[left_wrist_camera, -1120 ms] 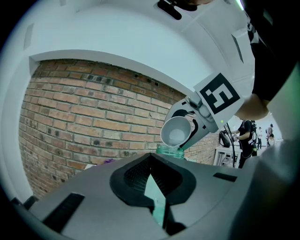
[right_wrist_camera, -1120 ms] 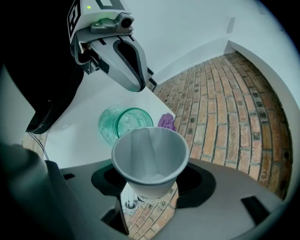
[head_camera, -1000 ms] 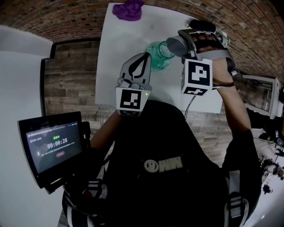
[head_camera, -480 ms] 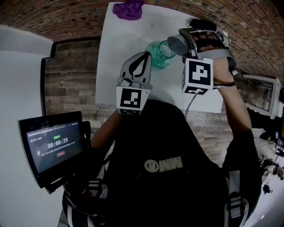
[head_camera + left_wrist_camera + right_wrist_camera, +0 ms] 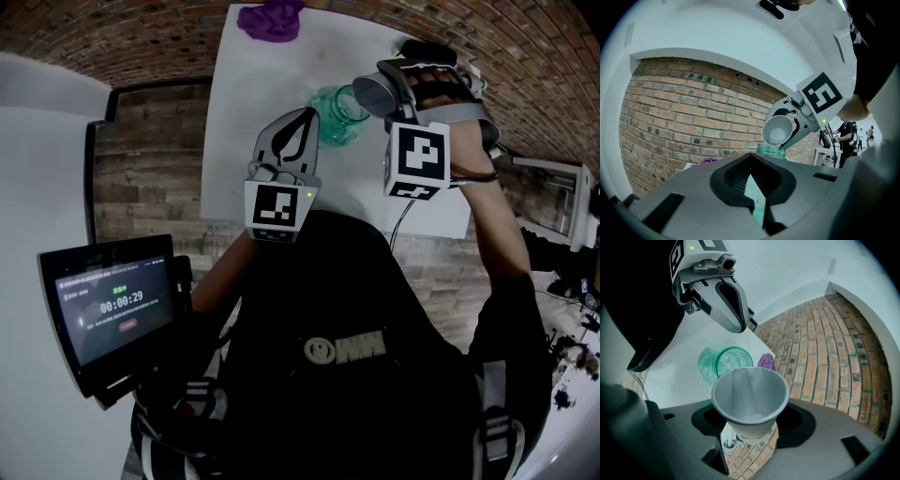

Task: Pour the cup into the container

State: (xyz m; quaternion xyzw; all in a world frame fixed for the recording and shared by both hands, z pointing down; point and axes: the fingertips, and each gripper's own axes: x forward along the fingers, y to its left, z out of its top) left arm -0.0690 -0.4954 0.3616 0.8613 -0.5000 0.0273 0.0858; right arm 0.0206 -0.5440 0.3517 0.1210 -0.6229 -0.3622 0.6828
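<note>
The pale cup [image 5: 749, 394] is tipping mouth-down and forward just above the open rim of the green glass container [image 5: 723, 363], which is standing on the white table [image 5: 262, 112]. The right gripper [image 5: 382, 86] is grasping the cup by its lower body, with a jaw pressing each side. The left gripper [image 5: 305, 120] is hovering just beside the container with its jaws clenched together on nothing, while a purple cloth [image 5: 272, 19] is lying at the table's far edge near the brick wall [image 5: 684, 108].
</note>
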